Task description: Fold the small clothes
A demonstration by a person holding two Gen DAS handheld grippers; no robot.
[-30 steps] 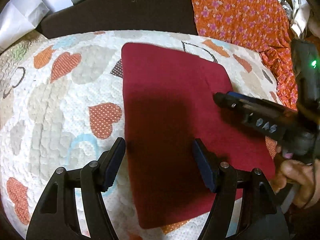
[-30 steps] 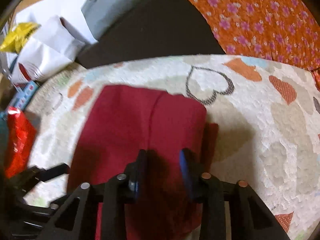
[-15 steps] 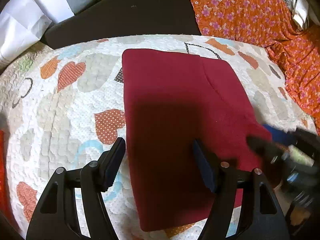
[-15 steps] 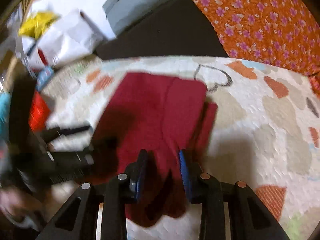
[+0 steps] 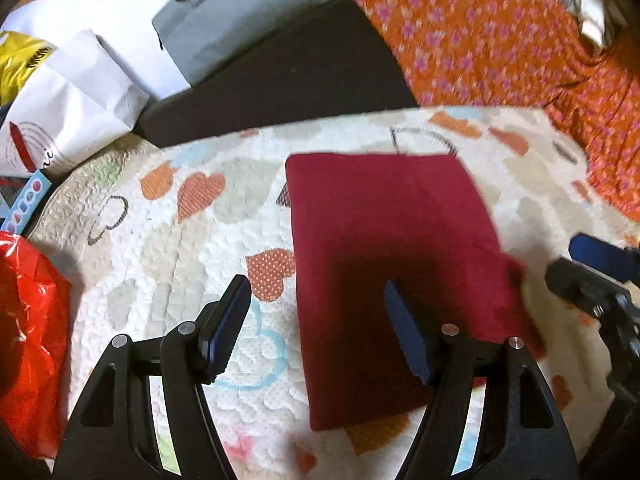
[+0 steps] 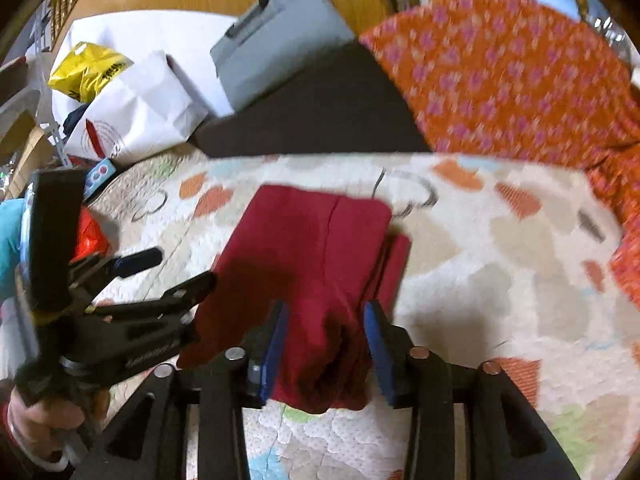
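Observation:
A dark red folded garment (image 5: 396,264) lies flat on a quilt with heart prints (image 5: 168,240); it also shows in the right wrist view (image 6: 312,256). My left gripper (image 5: 316,320) is open and empty, hovering over the garment's near left edge. My right gripper (image 6: 324,332) has its jaws part open with the garment's near end bunched between them; whether the pads touch the cloth is unclear. The right gripper also shows at the right edge of the left wrist view (image 5: 592,272). The left gripper shows at the left of the right wrist view (image 6: 160,272).
An orange floral cloth (image 5: 500,48) lies at the back right. A dark cushion (image 5: 280,80), a grey case (image 5: 236,12) and white bags (image 5: 68,96) sit behind the quilt. A red plastic bag (image 5: 28,332) lies at the left.
Both grippers have pulled back and up from the garment, so more of the room shows. The right gripper's jaws have widened slightly around the garment's near end.

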